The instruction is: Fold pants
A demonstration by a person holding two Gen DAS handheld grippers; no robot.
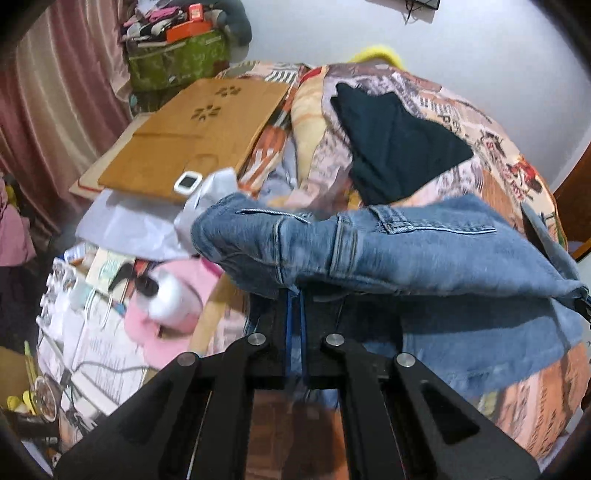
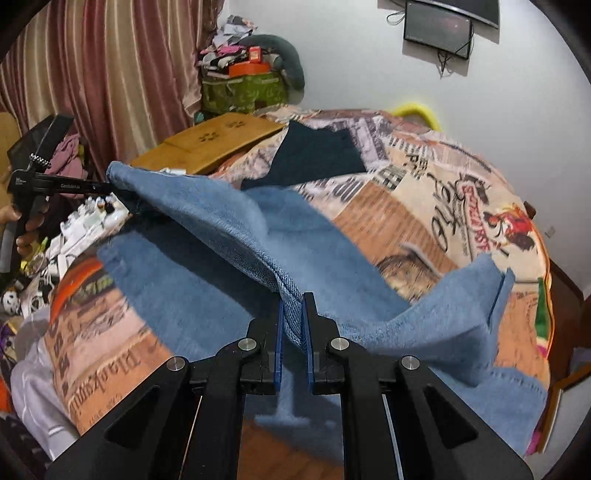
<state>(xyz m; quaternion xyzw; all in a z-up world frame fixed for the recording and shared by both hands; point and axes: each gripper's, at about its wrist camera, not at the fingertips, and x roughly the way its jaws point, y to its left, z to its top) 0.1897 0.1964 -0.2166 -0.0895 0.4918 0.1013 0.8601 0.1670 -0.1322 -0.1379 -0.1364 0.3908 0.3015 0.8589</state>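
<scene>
A pair of blue denim jeans (image 1: 406, 251) hangs lifted above a bed with a printed cover (image 1: 517, 173). My left gripper (image 1: 294, 299) is shut on the jeans' waist edge, which drapes across the fingertips. In the right wrist view my right gripper (image 2: 293, 306) is shut on another edge of the jeans (image 2: 207, 206). The cloth stretches up and left from it to the left gripper (image 2: 110, 188), seen at the far left. The rest of the jeans lies in loose folds on the bed cover (image 2: 424, 206) below.
A dark folded garment (image 1: 395, 147) lies on the bed behind the jeans. A wooden lap tray (image 1: 199, 136) with a small white device (image 1: 187, 182) sits at the bed's left. Clutter, bottles and pink cloth (image 1: 173, 306) lie left. Curtains (image 2: 110, 81) and a wall screen (image 2: 439, 29) stand behind.
</scene>
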